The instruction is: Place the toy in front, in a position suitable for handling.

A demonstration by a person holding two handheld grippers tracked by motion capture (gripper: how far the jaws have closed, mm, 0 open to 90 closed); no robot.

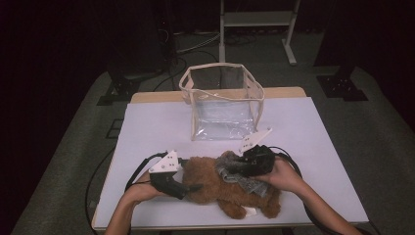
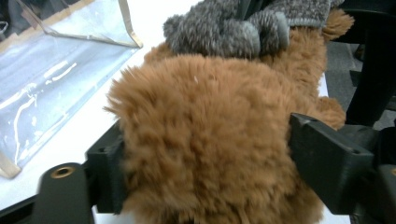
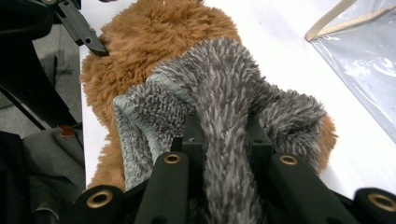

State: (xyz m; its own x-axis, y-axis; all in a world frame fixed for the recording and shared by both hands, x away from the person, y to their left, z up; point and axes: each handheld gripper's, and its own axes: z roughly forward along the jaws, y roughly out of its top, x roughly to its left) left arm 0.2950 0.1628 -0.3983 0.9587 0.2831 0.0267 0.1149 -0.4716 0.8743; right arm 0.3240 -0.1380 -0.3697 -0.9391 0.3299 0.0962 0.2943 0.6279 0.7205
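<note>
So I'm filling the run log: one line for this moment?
left gripper: around plush toy, jaws apart | right gripper: shut on grey garment | clear bag: upright behind

My left tool has its tips buried in the plush dog's brown fur; the grey garment hides beneath my right tool, and the counter's near edge is cropped at the frame's bottom
</note>
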